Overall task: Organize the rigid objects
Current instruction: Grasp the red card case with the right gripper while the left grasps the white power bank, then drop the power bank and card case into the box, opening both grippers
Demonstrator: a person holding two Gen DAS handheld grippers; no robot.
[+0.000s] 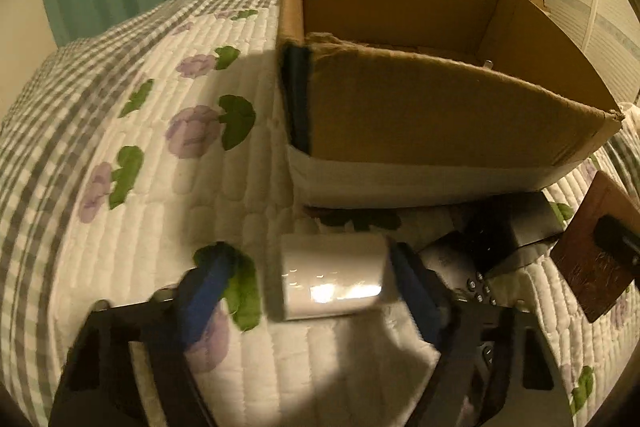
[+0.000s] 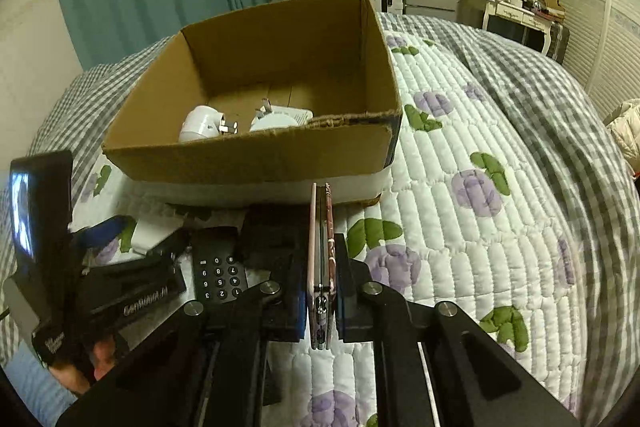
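My right tool (image 2: 322,267) pinches the phone (image 2: 321,259); left tool (image 1: 308,267), spread, must centre around the white block (image 1: 332,279) before closing.

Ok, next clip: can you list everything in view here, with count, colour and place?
cardboard box: one, brown, open, on the quilt
white plug adapters: two, white, inside the box near its front wall
white block: one, glossy white, on the quilt between the left tongs' fingers
keypad handset: one, black with white digits, on the quilt in front of the box
dark boxy item: one, black, beside the handset; what it is cannot be told
pink phone: one, pink with patterned case, on edge in the right tongs
quilt: one, white with purple flowers, checked border
left tongs: blue pads, open around the white block
right tongs: black, shut on the pink phone
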